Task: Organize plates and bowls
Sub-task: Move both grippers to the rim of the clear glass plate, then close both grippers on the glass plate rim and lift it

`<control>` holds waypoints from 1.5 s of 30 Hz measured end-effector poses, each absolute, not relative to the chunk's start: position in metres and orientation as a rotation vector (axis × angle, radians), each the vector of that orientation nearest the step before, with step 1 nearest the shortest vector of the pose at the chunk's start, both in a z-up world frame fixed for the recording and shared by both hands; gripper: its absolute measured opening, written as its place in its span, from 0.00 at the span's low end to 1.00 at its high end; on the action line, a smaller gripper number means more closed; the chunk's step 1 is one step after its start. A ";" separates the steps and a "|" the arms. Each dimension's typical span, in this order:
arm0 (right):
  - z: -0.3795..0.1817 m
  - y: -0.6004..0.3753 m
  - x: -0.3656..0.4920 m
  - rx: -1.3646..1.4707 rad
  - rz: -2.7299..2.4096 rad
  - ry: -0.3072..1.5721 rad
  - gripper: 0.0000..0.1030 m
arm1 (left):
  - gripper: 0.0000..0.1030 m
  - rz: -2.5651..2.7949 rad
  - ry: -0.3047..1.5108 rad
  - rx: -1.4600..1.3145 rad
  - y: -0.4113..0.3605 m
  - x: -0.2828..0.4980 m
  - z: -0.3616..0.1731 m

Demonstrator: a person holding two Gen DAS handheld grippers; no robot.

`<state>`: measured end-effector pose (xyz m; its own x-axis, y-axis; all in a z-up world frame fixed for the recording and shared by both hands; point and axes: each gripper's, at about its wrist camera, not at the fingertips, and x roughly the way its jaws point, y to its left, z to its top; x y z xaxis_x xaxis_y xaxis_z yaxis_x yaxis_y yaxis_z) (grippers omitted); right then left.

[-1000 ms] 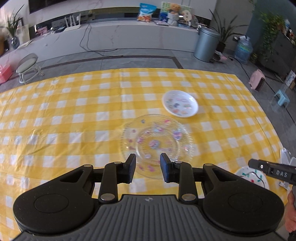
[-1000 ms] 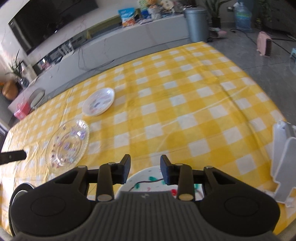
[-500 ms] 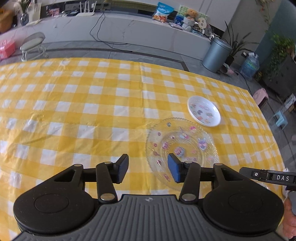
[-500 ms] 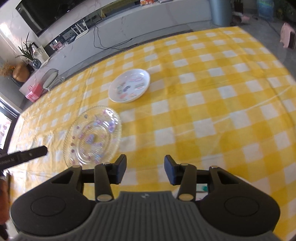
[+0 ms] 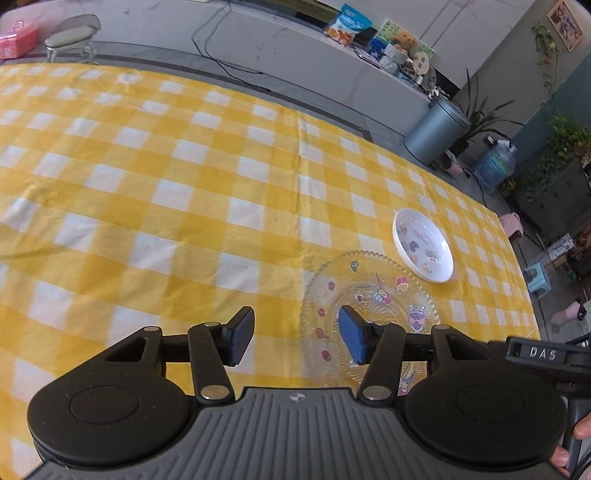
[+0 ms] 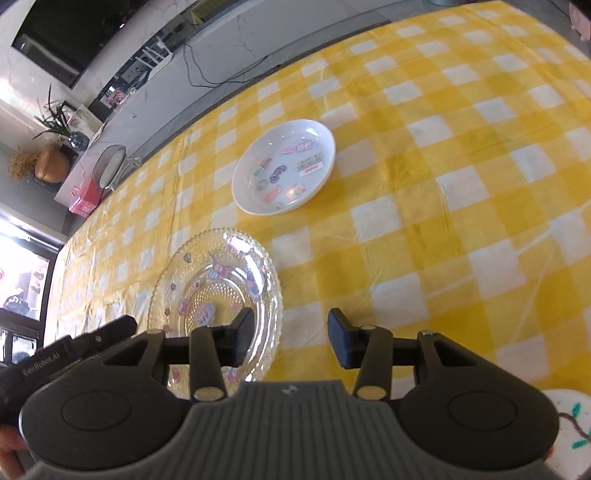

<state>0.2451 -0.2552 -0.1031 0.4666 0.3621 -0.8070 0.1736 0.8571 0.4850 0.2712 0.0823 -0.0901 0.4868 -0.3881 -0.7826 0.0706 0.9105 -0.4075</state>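
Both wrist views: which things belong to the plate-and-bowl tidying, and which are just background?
Job: glass plate, white dish, painted plate, left gripper, right gripper.

Background: bin, water jug, pink box, snack bag.

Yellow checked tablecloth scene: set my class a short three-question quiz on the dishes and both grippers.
1. True or false: the clear glass plate with stickers touches the white shallow dish with stickers.
2. Which is open: A left hand-held gripper, B right hand-held gripper, C both?
3. Fill in: the third plate, white with green painted marks, lies nearest the ___ hand-held gripper.

Key: 1 false; 2 C; 3 right.
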 end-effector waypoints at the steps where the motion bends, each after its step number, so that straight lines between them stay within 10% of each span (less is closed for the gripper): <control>1: -0.104 -0.256 0.246 0.560 0.126 1.093 0.39 | 0.57 -0.293 1.036 -0.342 0.080 0.273 -0.093; 12: -0.118 -0.254 0.247 0.636 0.178 1.091 0.14 | 0.42 -0.329 1.022 -0.293 0.064 0.273 -0.100; 29: -0.130 -0.262 0.237 0.756 0.175 1.043 0.05 | 0.16 -0.282 1.035 -0.280 0.060 0.275 -0.099; 45: -0.109 -0.281 0.226 0.780 0.157 1.009 0.05 | 0.15 -0.322 1.008 -0.292 0.040 0.265 -0.068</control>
